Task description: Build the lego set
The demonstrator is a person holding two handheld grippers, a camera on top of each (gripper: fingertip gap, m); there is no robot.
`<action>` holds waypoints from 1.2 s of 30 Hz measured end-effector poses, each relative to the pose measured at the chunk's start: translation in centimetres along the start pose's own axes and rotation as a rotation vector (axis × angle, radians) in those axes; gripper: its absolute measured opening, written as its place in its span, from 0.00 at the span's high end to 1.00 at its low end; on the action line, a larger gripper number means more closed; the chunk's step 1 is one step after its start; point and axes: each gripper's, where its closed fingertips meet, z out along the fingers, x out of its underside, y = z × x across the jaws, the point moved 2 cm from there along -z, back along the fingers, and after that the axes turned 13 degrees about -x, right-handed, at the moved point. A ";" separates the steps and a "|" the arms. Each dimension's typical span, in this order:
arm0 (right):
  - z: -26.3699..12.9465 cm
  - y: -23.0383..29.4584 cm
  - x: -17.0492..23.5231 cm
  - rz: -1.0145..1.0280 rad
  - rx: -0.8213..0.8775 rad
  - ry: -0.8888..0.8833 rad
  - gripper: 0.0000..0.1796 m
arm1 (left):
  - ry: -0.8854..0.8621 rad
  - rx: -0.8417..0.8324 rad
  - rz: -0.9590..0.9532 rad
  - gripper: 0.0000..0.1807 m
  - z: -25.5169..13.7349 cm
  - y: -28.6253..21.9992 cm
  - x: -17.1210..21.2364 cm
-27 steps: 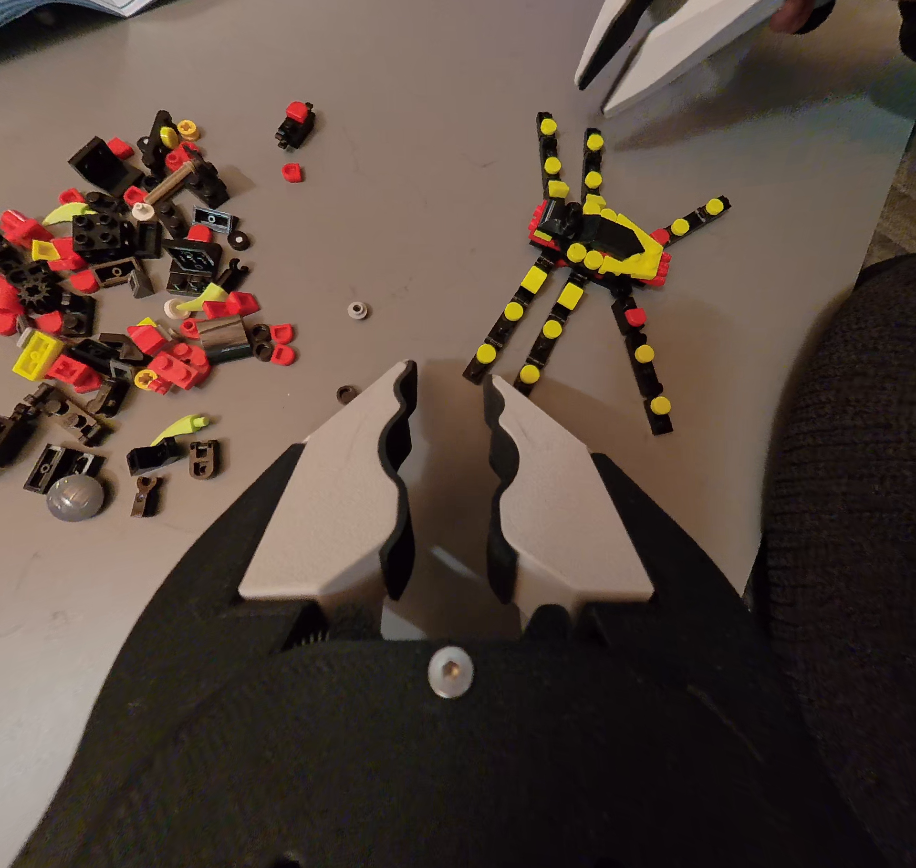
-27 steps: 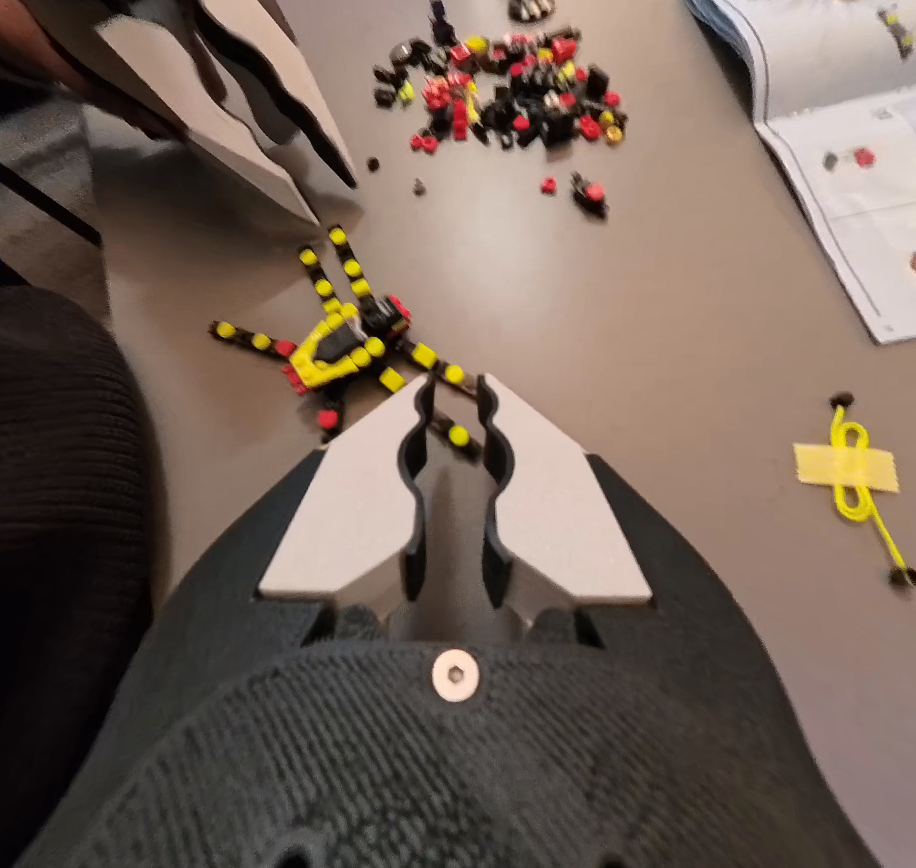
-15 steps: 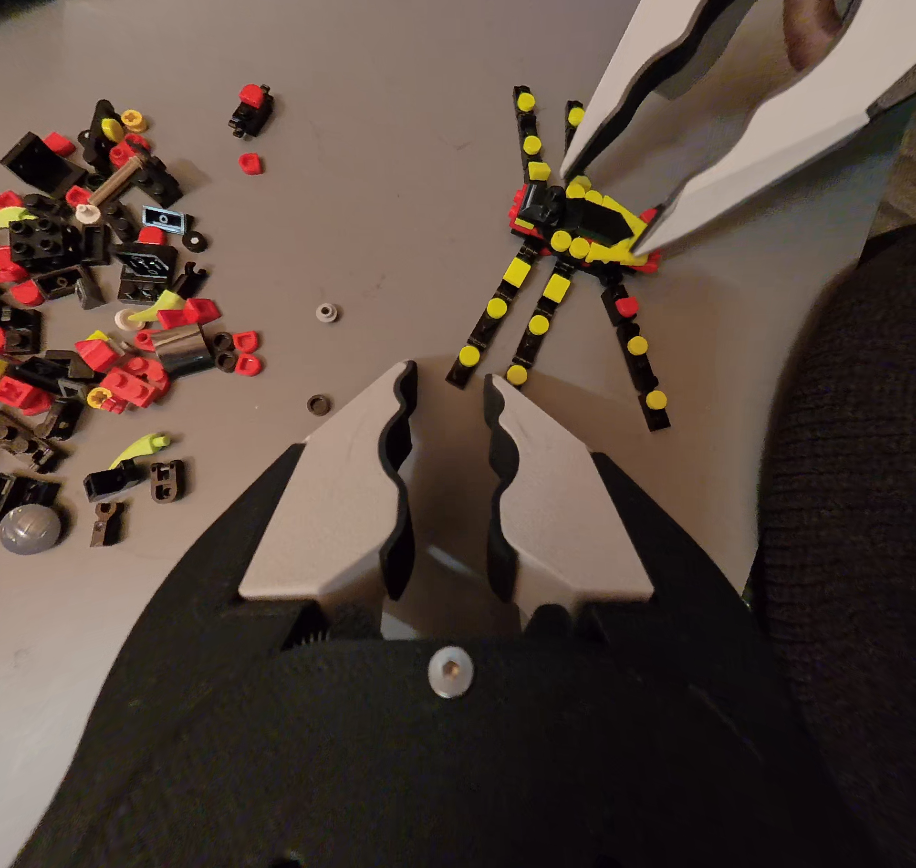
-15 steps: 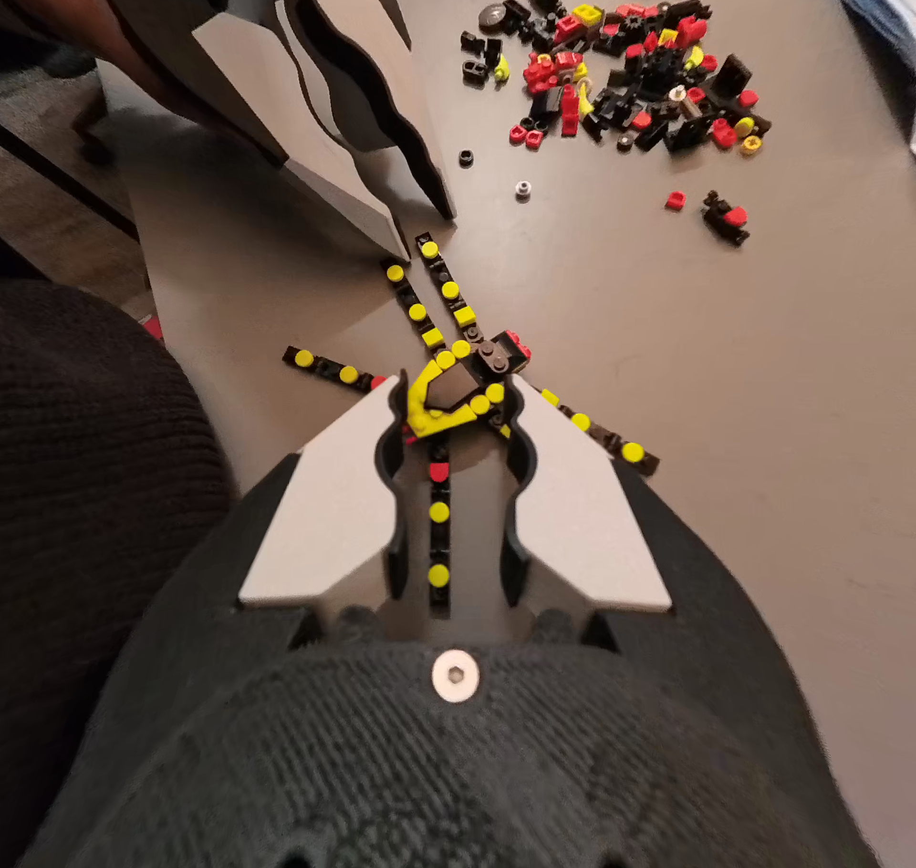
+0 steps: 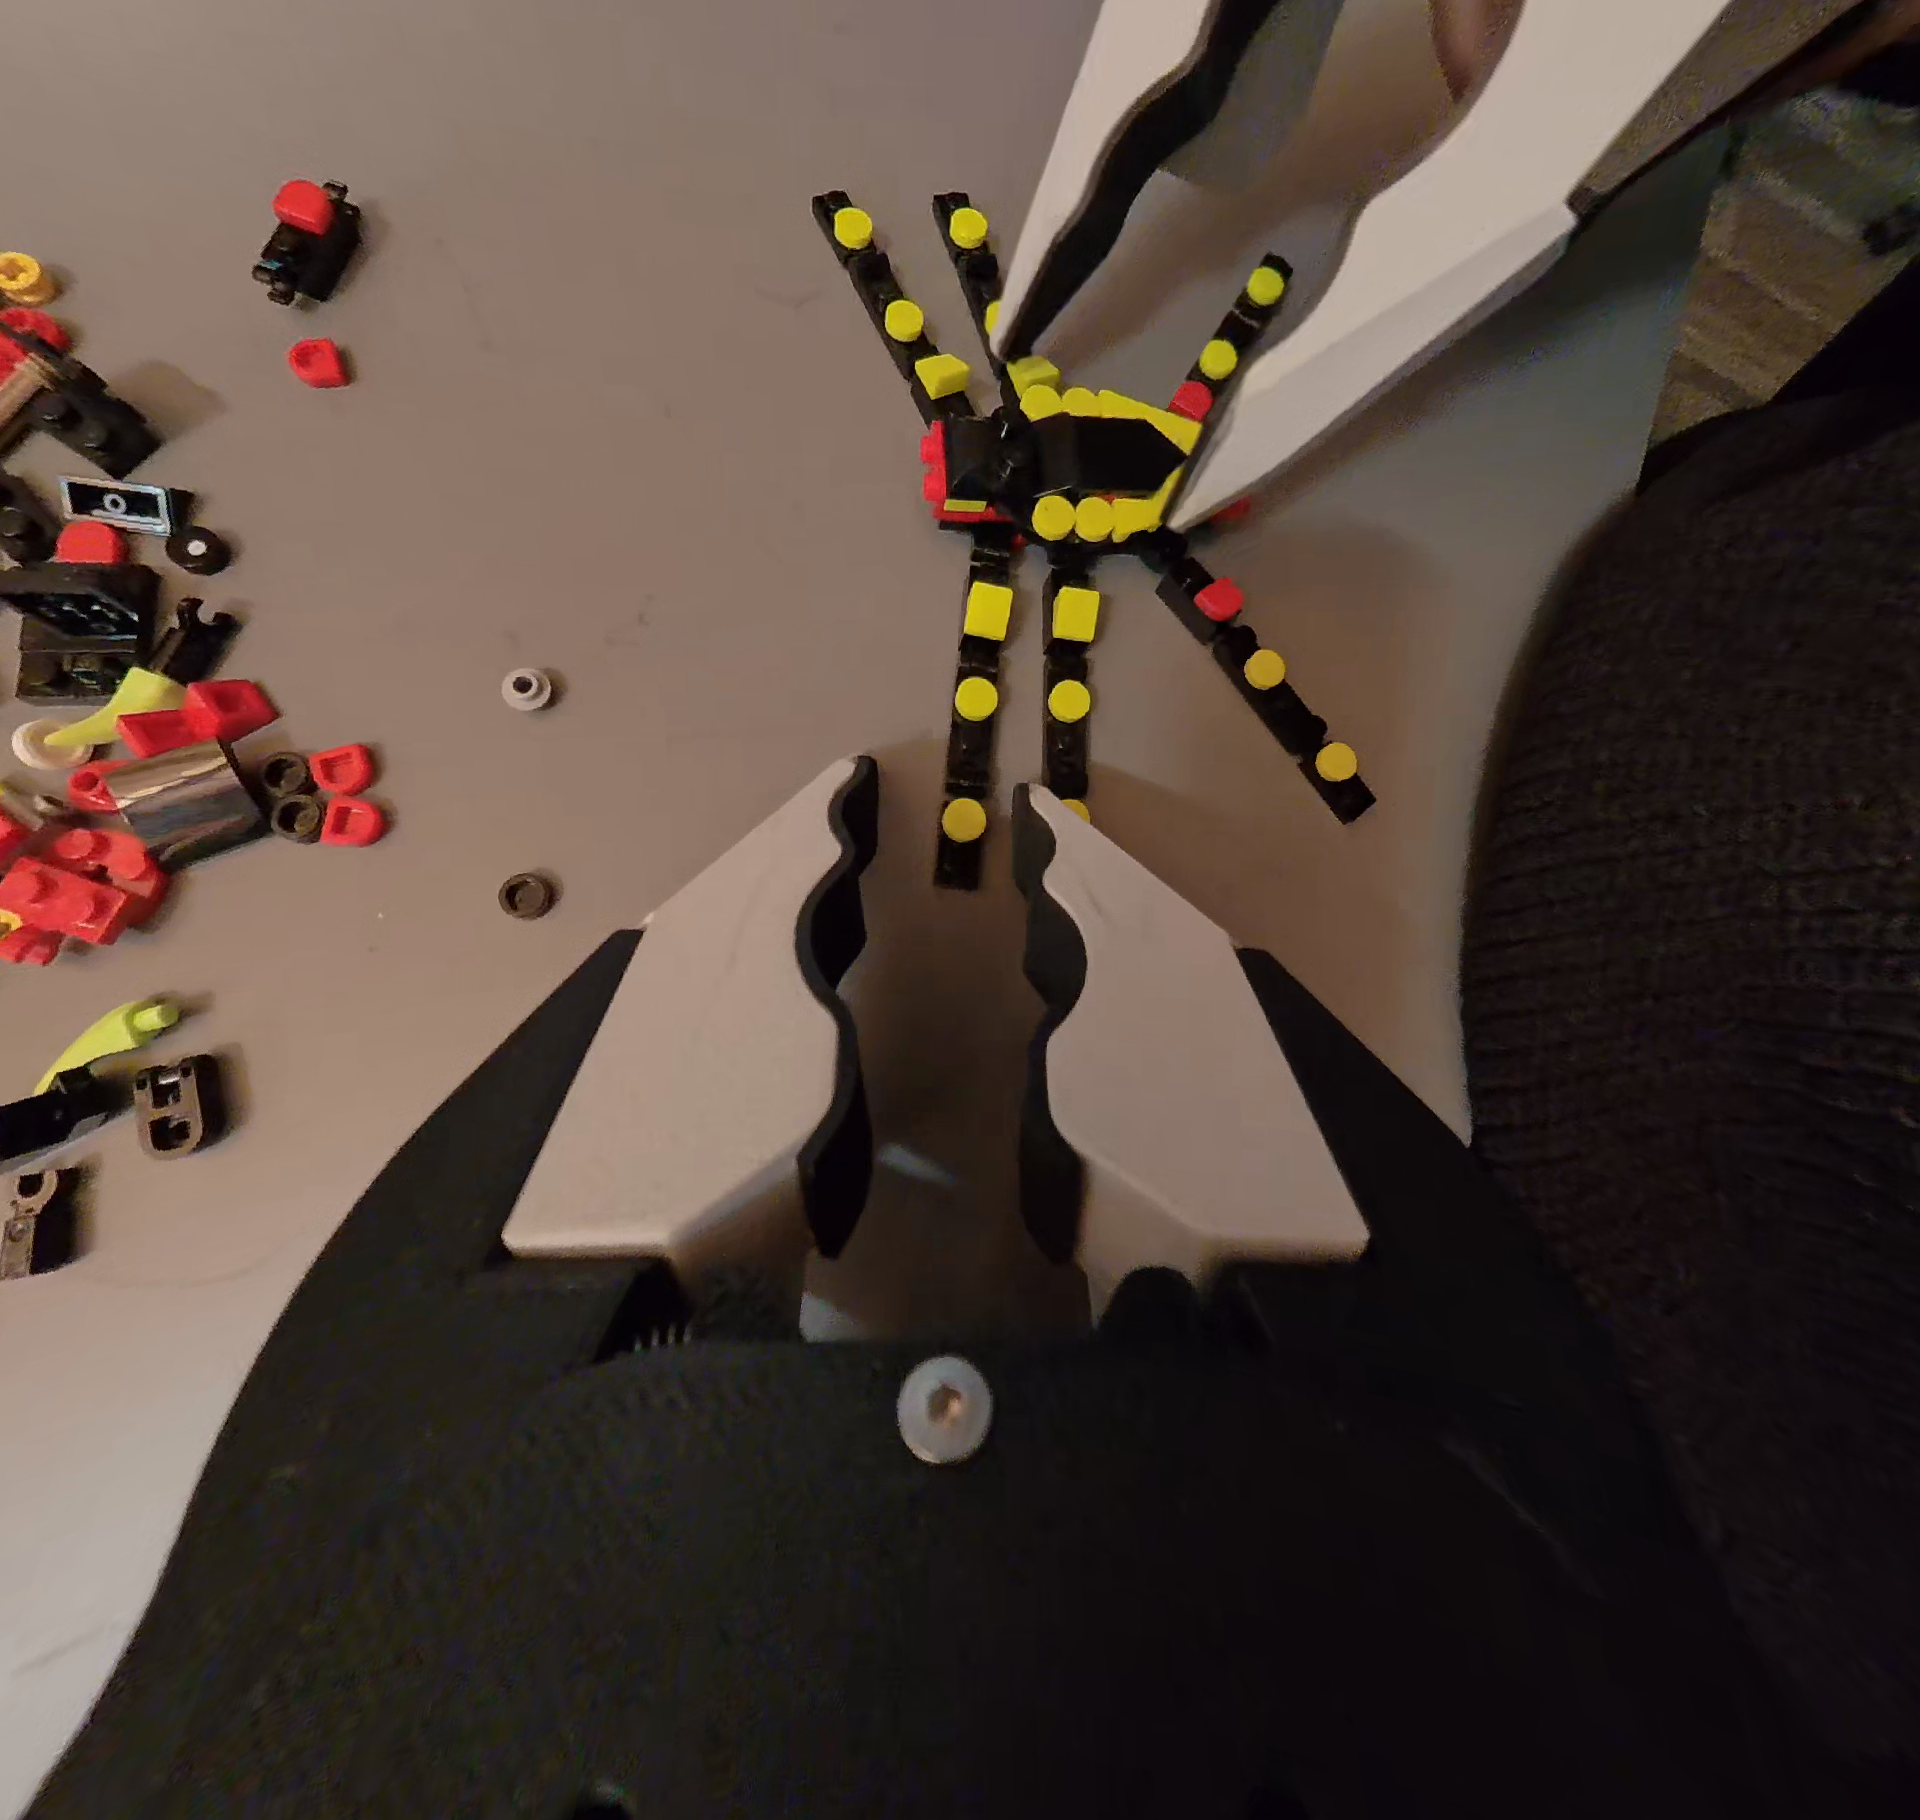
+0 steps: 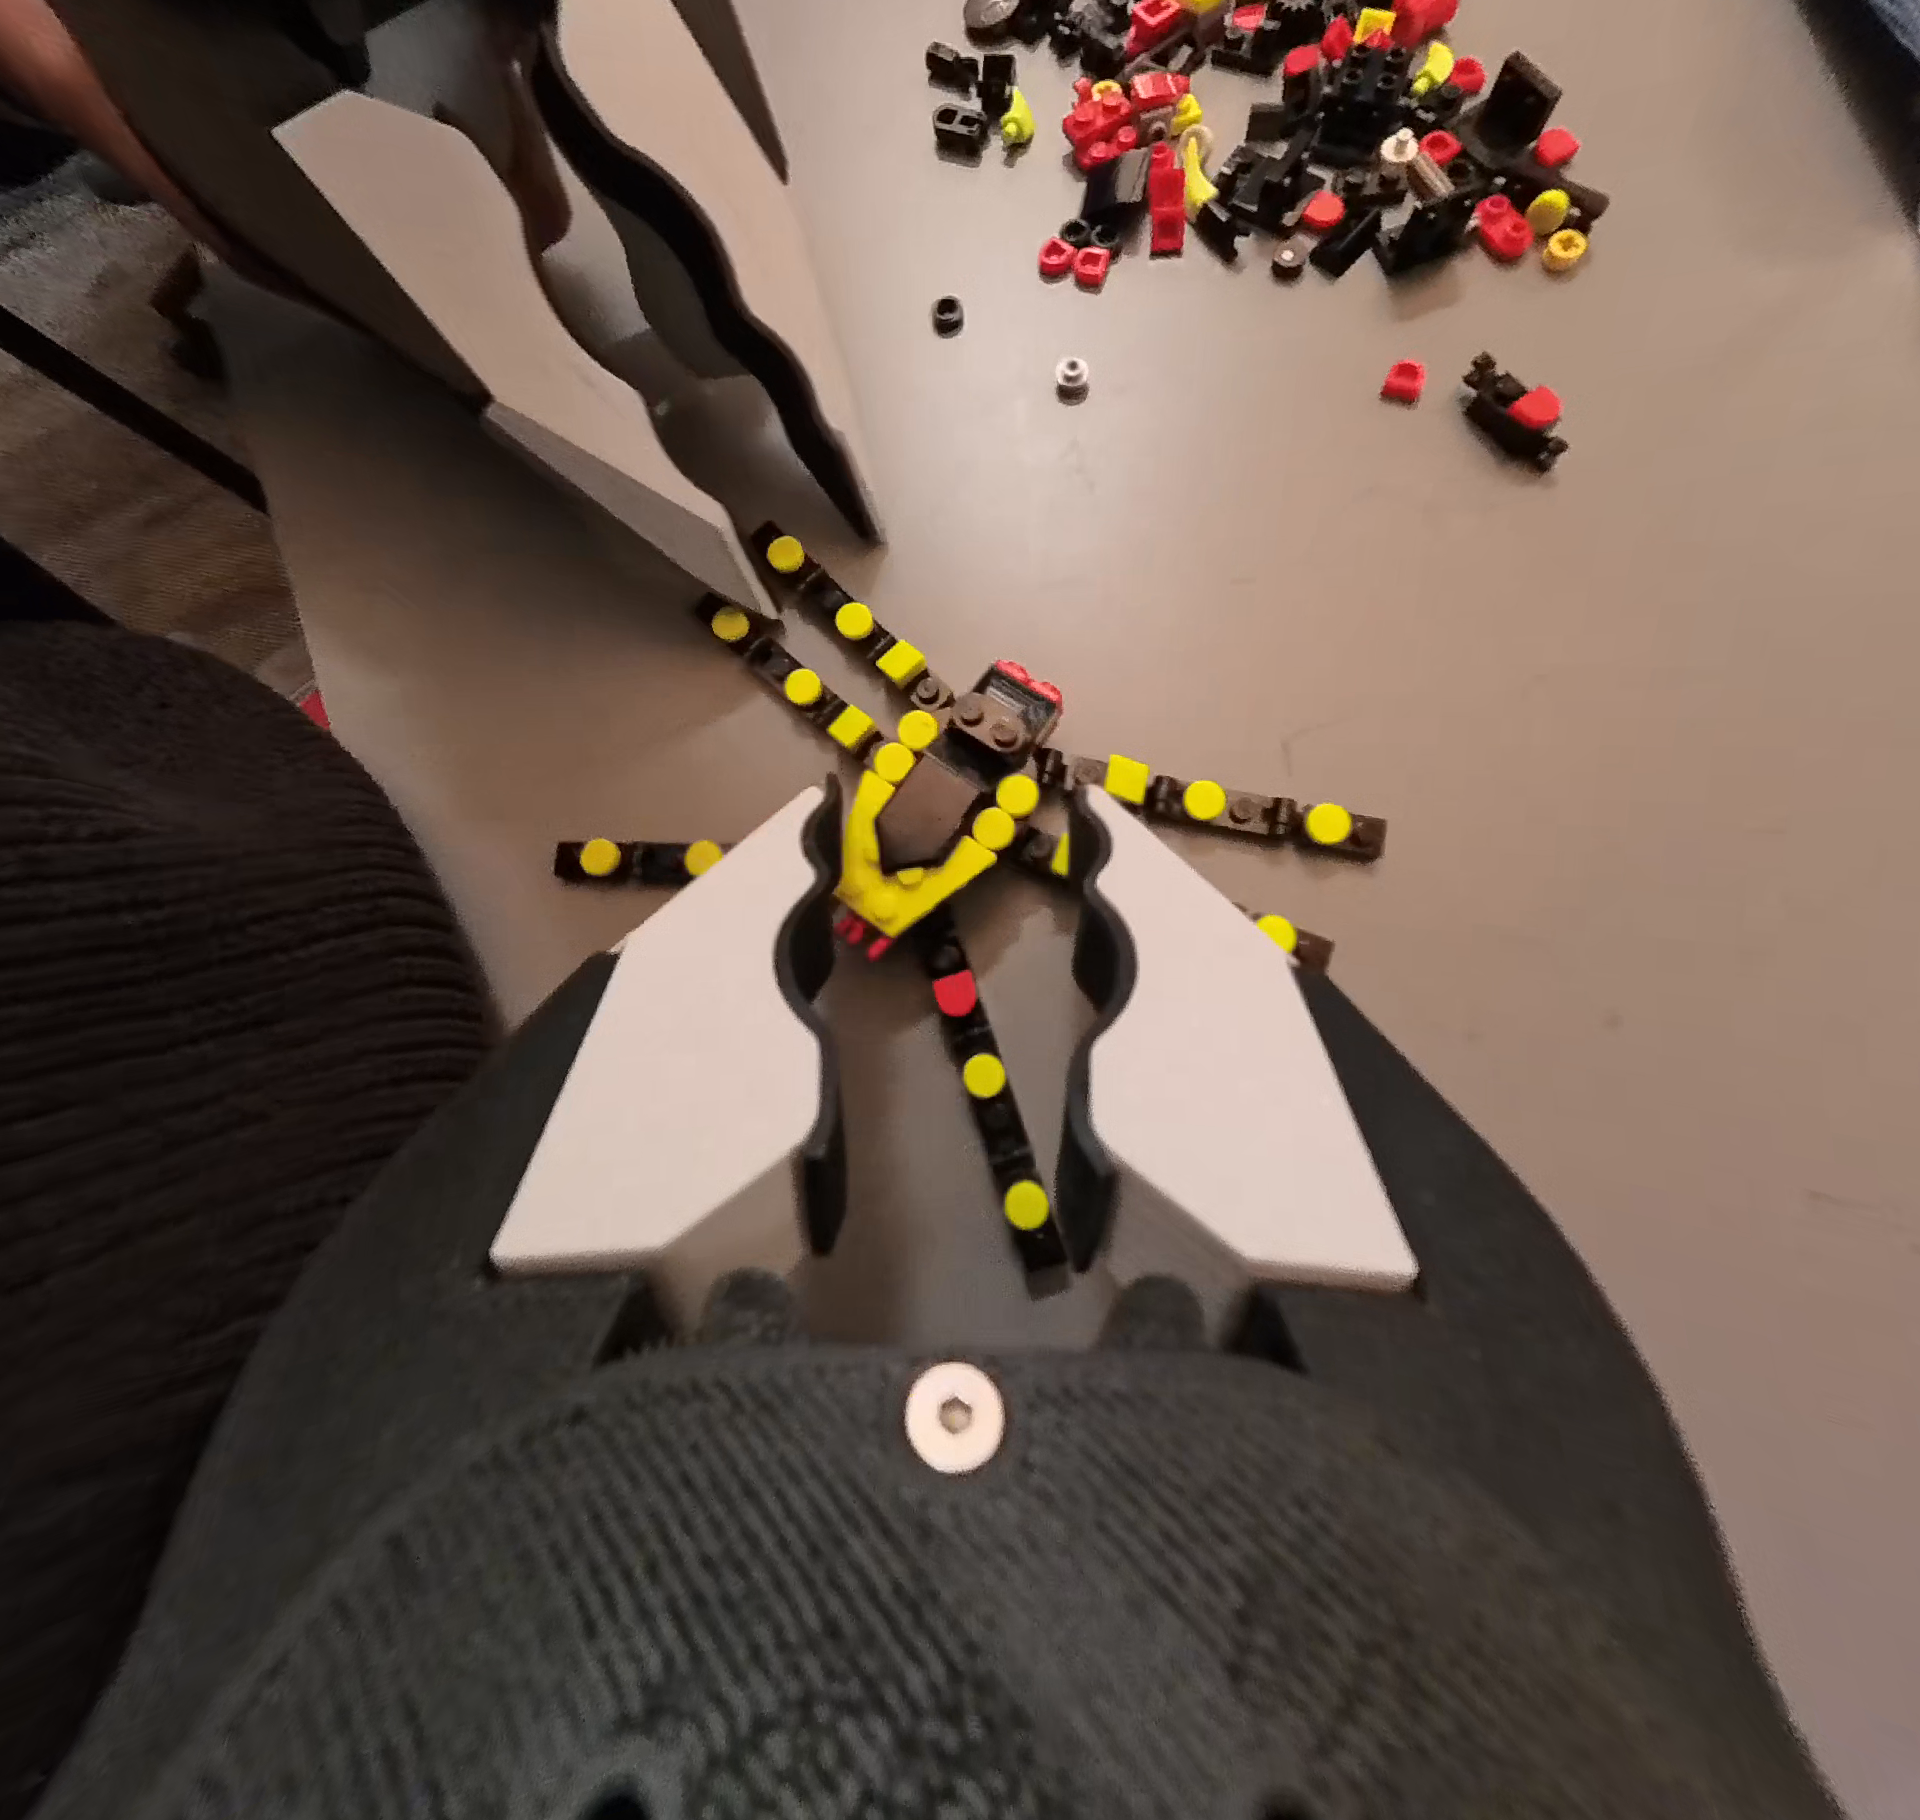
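Observation:
A black, yellow and red lego spider (image 5: 1060,461) lies flat on the grey table (image 5: 623,160), its legs spread out. My right gripper (image 6: 954,804) is open and straddles the spider's yellow rear body (image 6: 914,871), with one back leg lying between its fingers. It also shows in the left wrist view (image 5: 1091,435), with a fingertip on each side of the body. My left gripper (image 5: 940,804) is open and empty, and the tip of one front leg lies between its fingertips. It shows at the upper left of the right wrist view (image 6: 805,555).
A pile of loose red, black and yellow pieces (image 5: 104,731) (image 6: 1299,129) lies left of the spider. A small black and red assembly (image 5: 307,238), a grey stud (image 5: 527,690) and a black ring (image 5: 527,895) lie apart. A dark knit sleeve (image 5: 1714,939) is at the table's edge. The grippers' ends are close to 7 cm from one another. The grey stud (image 5: 527,690) is about 6 cm from my left fingertips. My right wrist view (image 6: 1070,372) looks at it from another angle.
My right gripper came down from above the table onto the spider and opened wider around its body. My left gripper moved forward until a leg tip lay between its fingertips.

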 end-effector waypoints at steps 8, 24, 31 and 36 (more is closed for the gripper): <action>0.6 0.4 0.1 -0.011 0.002 0.026 0.76 | -0.003 -0.003 -0.013 0.87 0.1 0.2 -0.1; 1.0 0.1 0.6 -0.069 0.014 0.087 0.79 | -0.007 -0.031 0.006 0.86 0.0 0.7 0.0; 1.0 0.1 0.5 -0.074 0.012 0.092 0.79 | -0.008 -0.055 0.005 0.86 0.0 1.2 0.1; 1.0 0.1 0.5 -0.068 0.008 0.089 0.79 | -0.006 -0.067 0.000 0.86 0.1 1.4 0.1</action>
